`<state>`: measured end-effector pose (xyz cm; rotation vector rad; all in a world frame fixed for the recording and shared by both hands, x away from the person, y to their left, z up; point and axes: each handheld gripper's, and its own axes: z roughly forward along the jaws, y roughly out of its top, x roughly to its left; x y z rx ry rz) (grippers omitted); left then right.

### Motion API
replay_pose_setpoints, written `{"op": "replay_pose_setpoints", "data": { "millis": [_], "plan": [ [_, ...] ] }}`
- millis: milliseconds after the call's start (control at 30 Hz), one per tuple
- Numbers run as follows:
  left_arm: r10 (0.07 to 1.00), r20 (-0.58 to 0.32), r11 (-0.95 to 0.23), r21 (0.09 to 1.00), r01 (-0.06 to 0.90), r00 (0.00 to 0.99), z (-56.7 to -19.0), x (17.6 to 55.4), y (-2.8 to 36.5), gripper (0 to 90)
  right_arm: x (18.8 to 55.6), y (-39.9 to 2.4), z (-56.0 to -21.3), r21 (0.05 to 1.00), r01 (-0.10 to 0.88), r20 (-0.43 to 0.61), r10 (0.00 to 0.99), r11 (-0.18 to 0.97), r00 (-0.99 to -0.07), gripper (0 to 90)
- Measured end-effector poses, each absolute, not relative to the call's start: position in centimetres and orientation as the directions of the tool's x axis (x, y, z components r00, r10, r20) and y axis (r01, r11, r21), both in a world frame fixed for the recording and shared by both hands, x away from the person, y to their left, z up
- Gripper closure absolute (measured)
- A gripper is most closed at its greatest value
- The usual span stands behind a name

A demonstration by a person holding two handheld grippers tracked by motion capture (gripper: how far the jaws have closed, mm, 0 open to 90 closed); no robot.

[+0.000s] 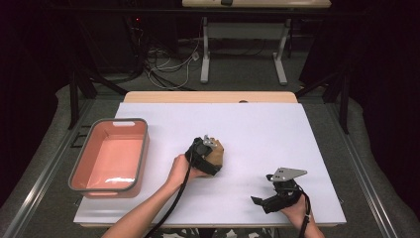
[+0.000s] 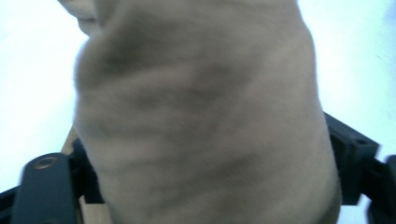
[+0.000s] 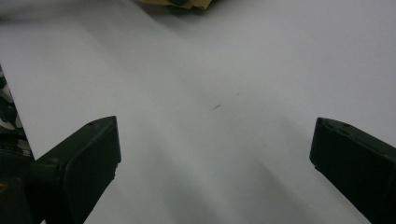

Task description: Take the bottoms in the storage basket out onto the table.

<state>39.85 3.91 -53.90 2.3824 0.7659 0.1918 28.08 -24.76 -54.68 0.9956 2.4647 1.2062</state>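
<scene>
Nearest the person's edge of the white table [image 1: 277,129], at about five o'clock, the right gripper [image 1: 260,202] rests low with its jaws spread wide and nothing between them; in the right gripper view they frame bare tabletop. Further in, near the table's middle, the left gripper [image 1: 214,148] is down on a tan, soft-looking bundle [image 1: 218,154]. In the left gripper view that ribbed tan bundle [image 2: 205,116] sits between the jaws, which stand wide on either side; whether the pads press it I cannot tell. Out at nine o'clock, well apart from the grippers, stands a salmon-pink tub [image 1: 111,157] with a grey rim. I can read no writing anywhere.
</scene>
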Motion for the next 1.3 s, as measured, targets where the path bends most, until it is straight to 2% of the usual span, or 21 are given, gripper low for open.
{"op": "replay_pose_setpoints", "data": {
  "millis": [133, 167, 267, 367, 733, 1300],
  "plan": [
    [0.552, -0.056, -0.64, 0.611, 0.466, 0.832, -53.8, 39.6, 4.4, 10.5, 28.2, -24.8, -54.7, 0.766, 0.473, 0.088, 0.658, 0.435, -0.748, 1.4],
    [0.556, -0.058, -0.634, 0.615, 0.469, 0.829, -53.9, 39.4, 4.5, 6.3, 28.1, -24.8, -54.7, 0.769, 0.475, 0.094, 0.659, 0.428, -0.746, 1.4],
    [0.549, -0.062, -0.629, 0.627, 0.46, 0.834, -53.8, 39.0, 5.3, 2.1, 28.1, -24.7, -54.7, 0.767, 0.479, 0.097, 0.66, 0.427, -0.745, 1.4],
    [0.548, -0.061, -0.625, 0.632, 0.457, 0.834, -53.7, 38.7, 5.7, 0.0, 28.2, -24.7, -54.7, 0.764, 0.48, 0.097, 0.659, 0.431, -0.746, 1.4],
    [0.566, -0.053, -0.587, 0.675, 0.447, 0.823, -53.0, 37.2, 8.8, 0.0, 28.3, -24.4, -54.7, 0.763, 0.474, 0.088, 0.656, 0.439, -0.749, 1.4],
    [0.652, -0.039, -0.493, 0.737, 0.463, 0.757, -53.2, 35.5, 14.1, 0.1, 30.2, -23.2, -54.2, 0.772, 0.486, 0.111, 0.665, 0.411, -0.739, 1.3]
  ]
}}
